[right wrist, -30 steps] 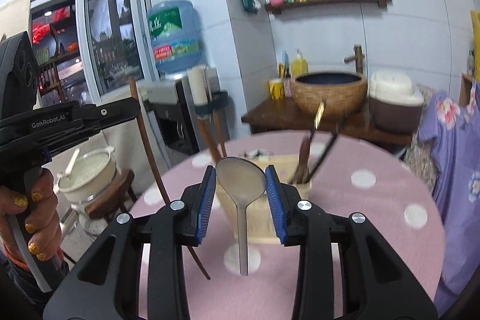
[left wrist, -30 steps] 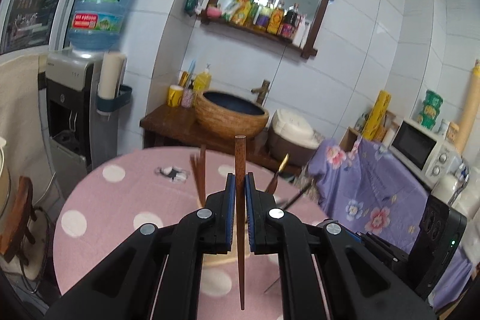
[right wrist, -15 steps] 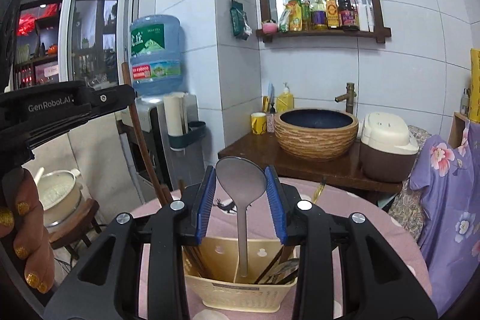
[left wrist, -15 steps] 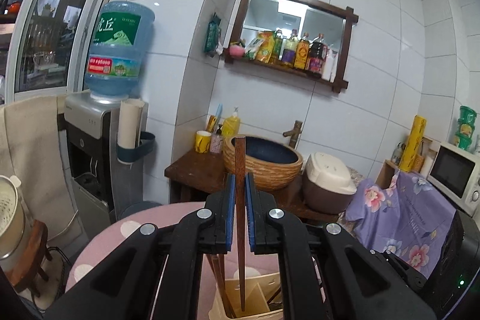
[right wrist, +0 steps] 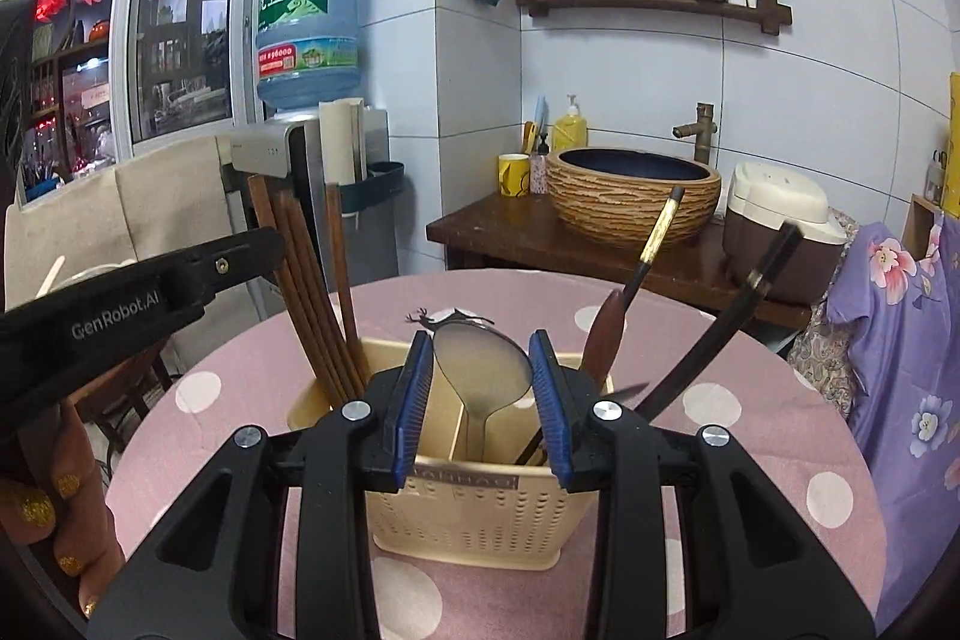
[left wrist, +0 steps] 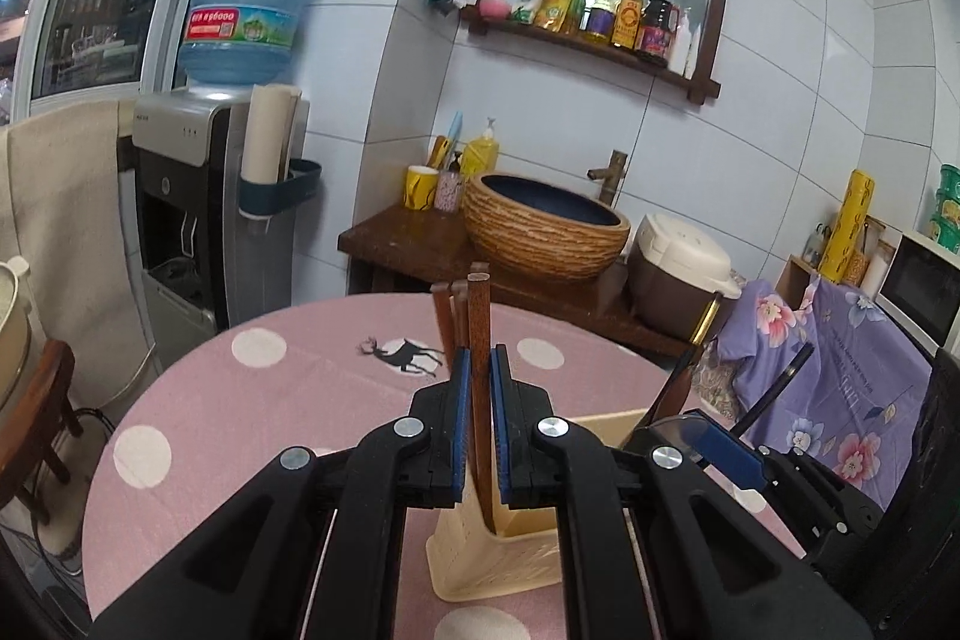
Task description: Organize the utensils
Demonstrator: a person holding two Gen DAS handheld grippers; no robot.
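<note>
My left gripper [left wrist: 479,370] is shut on a brown wooden chopstick [left wrist: 480,316], held upright with its lower end inside the cream utensil holder [left wrist: 510,562]. More brown chopsticks [left wrist: 447,322] stand just behind it. In the right wrist view my right gripper [right wrist: 482,358] is shut on the bowl of a metal spoon [right wrist: 483,370]. The spoon's handle hangs down into the middle compartment of the utensil holder [right wrist: 468,514]. Brown chopsticks [right wrist: 312,304] fill the holder's left compartment under the left gripper's arm [right wrist: 138,292]. Dark chopsticks [right wrist: 714,334] lean out of the right compartment.
The holder stands on a round pink polka-dot table [right wrist: 750,400]. Behind it are a wooden stand with a woven basin [right wrist: 633,193], a rice cooker [right wrist: 780,232] and a water dispenser [left wrist: 198,196]. A floral cloth [left wrist: 840,376] lies at the right. A hand with gold nails [right wrist: 54,520] holds the left gripper.
Both grippers have come down toward the holder. The chopstick's tip and the spoon's handle, earlier above it, now sit inside its compartments.
</note>
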